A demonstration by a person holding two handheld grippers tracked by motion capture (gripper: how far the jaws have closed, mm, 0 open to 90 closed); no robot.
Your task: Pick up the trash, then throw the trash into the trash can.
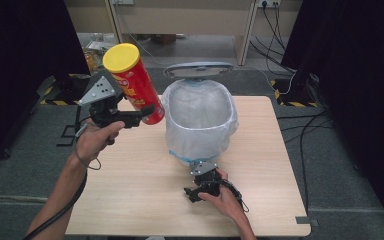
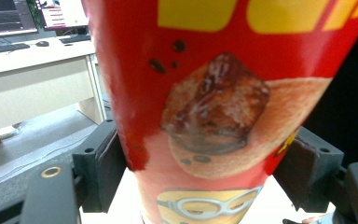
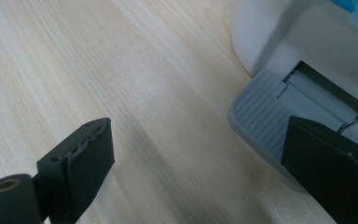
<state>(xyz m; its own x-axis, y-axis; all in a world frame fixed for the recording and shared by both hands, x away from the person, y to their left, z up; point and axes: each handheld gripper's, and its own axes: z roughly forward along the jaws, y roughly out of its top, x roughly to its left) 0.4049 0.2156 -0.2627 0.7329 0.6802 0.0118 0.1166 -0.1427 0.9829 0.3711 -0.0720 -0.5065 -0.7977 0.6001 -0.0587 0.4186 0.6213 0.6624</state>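
Observation:
A red chip can (image 1: 136,86) with a yellow lid (image 1: 121,56) is held tilted in the air, left of a pedal bin (image 1: 200,125) lined with a white bag. My left gripper (image 1: 140,107) is shut on the can's lower half. In the left gripper view both pads press the can (image 2: 214,102) from its sides. The bin's grey lid (image 1: 198,69) stands open at the back. My right gripper (image 1: 197,180) is low at the bin's front, open. Its right jaw lies over the grey ribbed pedal (image 3: 265,116), its left jaw over bare wood.
The bin stands on a light wooden table (image 1: 140,200). Dark curtains (image 1: 360,75) hang on both sides. Cables (image 1: 305,125) run over the grey floor at the right. A pale desk (image 2: 32,84) with monitors stands behind the can.

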